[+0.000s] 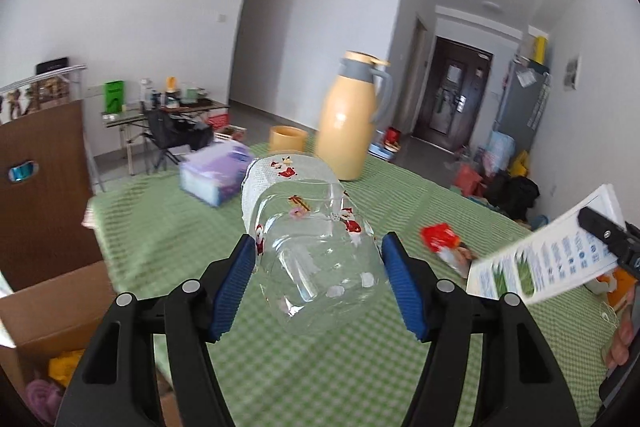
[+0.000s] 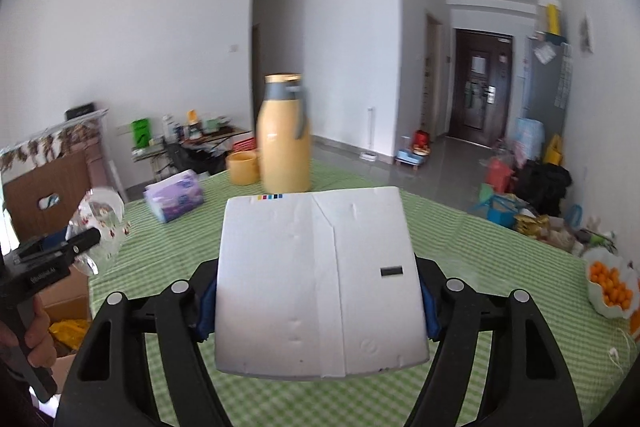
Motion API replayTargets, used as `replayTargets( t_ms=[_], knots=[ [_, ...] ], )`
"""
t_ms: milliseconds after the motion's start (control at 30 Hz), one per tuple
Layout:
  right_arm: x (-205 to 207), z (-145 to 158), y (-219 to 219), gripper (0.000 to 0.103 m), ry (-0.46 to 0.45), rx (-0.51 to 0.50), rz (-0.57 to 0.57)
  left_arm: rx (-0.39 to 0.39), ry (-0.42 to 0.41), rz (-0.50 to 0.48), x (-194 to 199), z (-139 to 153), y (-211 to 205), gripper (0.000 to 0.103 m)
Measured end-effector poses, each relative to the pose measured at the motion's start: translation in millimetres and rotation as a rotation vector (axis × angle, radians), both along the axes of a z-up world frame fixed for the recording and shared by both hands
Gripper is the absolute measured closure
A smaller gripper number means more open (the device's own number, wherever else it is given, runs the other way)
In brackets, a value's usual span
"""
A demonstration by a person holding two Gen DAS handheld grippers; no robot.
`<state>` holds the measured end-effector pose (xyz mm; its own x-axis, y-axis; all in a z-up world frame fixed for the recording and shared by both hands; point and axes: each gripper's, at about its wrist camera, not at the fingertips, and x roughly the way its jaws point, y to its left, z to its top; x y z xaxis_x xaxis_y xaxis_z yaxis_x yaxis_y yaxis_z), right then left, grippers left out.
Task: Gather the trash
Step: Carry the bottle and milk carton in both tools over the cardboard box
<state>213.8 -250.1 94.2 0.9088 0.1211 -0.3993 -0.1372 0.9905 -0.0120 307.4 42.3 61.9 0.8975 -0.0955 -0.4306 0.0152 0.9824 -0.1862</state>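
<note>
Left wrist view
Left gripper [image 1: 318, 267]: blue pads clamp a clear plastic bottle [image 1: 312, 239] with Santa prints, held above the green checked tablecloth [image 1: 168, 227].
Red wrapper [image 1: 440, 237]: lies on the cloth, right of the bottle.
Cardboard box [image 1: 52, 311]: open, beside the table's left edge.

Right wrist view
Right gripper [image 2: 318, 299]: jaws pinch a flattened white carton [image 2: 316, 279] by its side edges, above the cloth.
Yellow thermos [image 2: 285, 135]: upright behind the carton.

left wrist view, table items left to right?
Purple tissue pack → clear plastic bottle with Santa prints held in the left gripper → red snack wrapper → white printed carton in the right gripper.
</note>
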Motion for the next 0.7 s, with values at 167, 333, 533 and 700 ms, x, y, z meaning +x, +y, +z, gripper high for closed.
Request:
replayTargets(
  t_ms=[167,333,533,700],
  knots=[
    [24.3,-8.5,69.2,0.033,0.056,0.003,0.138,-0.002,0.008,0.147,-26.6,4.0,73.7,0.041],
    [32.0,-7.4,147.8,0.033,0.082,0.008,0.293,0.037,0.027,0.3,-65.9,-3.1,148.8,0.041],
    [25.9,-11.0,257.0,0.033,0.101,-0.006,0.505,0.03,0.147,0.487,-107.7,-37.5,236.7,0.041],
    [18.5,-23.0,332.6,0.032,0.163,0.014,0.657,-0.018,0.251,0.589,-139.8,-71.1,300.6,0.041]
  ],
)
